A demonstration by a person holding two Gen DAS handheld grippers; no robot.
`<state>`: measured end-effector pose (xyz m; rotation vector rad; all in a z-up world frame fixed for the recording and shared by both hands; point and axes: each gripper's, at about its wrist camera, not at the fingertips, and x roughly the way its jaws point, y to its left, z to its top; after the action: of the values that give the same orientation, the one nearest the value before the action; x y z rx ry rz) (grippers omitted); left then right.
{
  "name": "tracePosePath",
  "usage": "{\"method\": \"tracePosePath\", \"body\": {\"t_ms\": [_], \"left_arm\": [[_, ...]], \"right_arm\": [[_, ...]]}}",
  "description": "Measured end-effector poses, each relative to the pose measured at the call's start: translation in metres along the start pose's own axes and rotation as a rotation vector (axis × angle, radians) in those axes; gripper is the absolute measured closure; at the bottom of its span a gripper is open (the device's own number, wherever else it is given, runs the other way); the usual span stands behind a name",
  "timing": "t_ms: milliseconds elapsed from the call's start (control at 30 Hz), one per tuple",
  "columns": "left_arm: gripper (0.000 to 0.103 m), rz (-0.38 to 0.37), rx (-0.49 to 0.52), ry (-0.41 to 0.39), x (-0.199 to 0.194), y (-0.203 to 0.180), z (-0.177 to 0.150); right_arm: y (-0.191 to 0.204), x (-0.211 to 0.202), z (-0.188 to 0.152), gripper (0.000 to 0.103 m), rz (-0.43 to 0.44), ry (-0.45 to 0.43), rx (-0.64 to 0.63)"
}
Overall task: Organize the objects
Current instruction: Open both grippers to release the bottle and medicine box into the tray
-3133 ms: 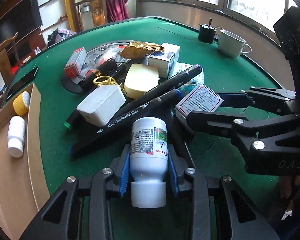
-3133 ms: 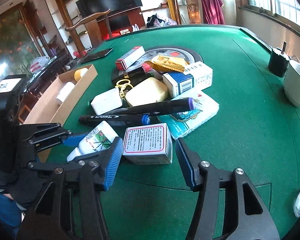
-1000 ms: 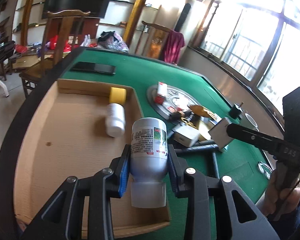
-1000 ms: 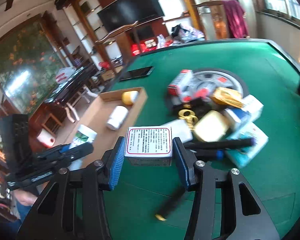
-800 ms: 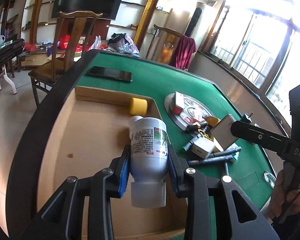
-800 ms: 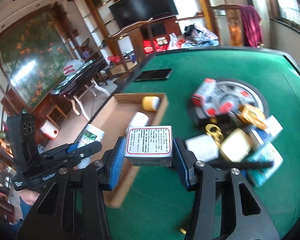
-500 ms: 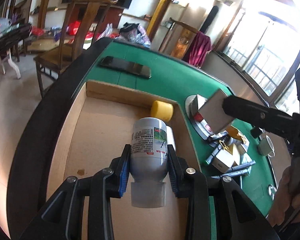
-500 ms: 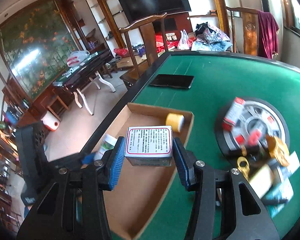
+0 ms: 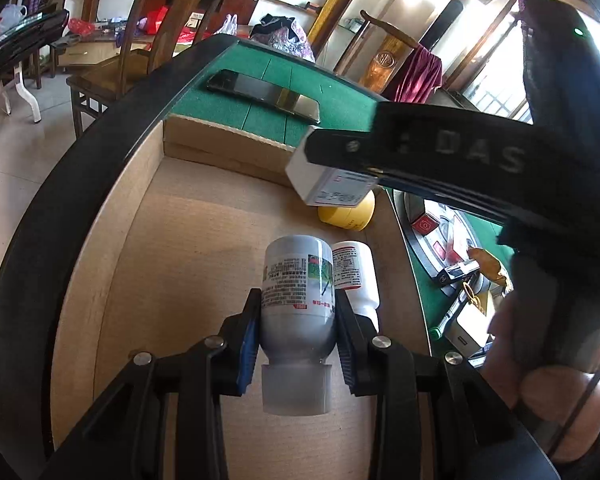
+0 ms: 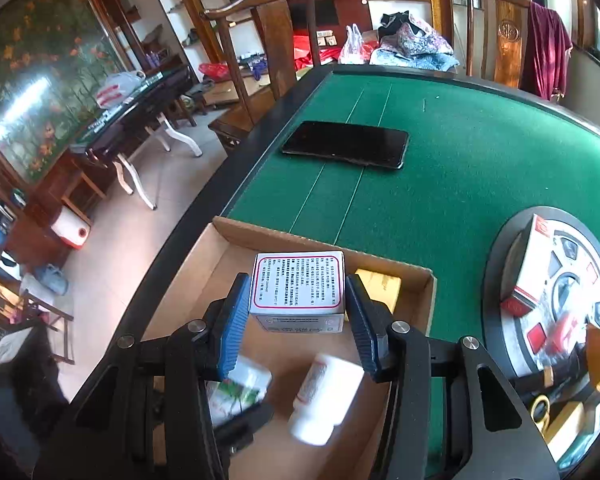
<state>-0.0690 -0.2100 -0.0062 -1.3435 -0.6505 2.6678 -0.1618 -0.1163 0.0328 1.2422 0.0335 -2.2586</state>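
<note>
Two hand-held tools hang over an open cardboard box (image 9: 188, 240) on a green table (image 10: 440, 168). The left tool (image 9: 296, 332) is clamped on a white bottle (image 9: 296, 300) above the box floor, and the right tool (image 10: 298, 316) is clamped on a small white carton (image 10: 298, 284) toward the box's far wall at twelve o'clock. A second white bottle (image 9: 358, 276) and a yellow roll (image 9: 346, 210) already lie inside, so the sorting seems partly done. Both held items have yet to be set down, and a pile of packets and pens (image 9: 460, 280) waits on the table at three o'clock.
</note>
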Motion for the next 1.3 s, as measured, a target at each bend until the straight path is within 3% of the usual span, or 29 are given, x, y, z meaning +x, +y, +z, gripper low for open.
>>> {"method": "tracePosePath", "body": {"t_ms": [500, 1300], "left_arm": [[0.069, -0.016, -0.021, 0.042, 0.011, 0.003, 0.0], [0.068, -0.034, -0.029, 0.02, 0.004, 0.0, -0.007]], "right_arm": [[-0.001, 0.027, -0.001, 0.055, -0.039, 0.022, -0.014], [-0.002, 0.018, 0.0, 0.053, -0.034, 0.007, -0.024]]}}
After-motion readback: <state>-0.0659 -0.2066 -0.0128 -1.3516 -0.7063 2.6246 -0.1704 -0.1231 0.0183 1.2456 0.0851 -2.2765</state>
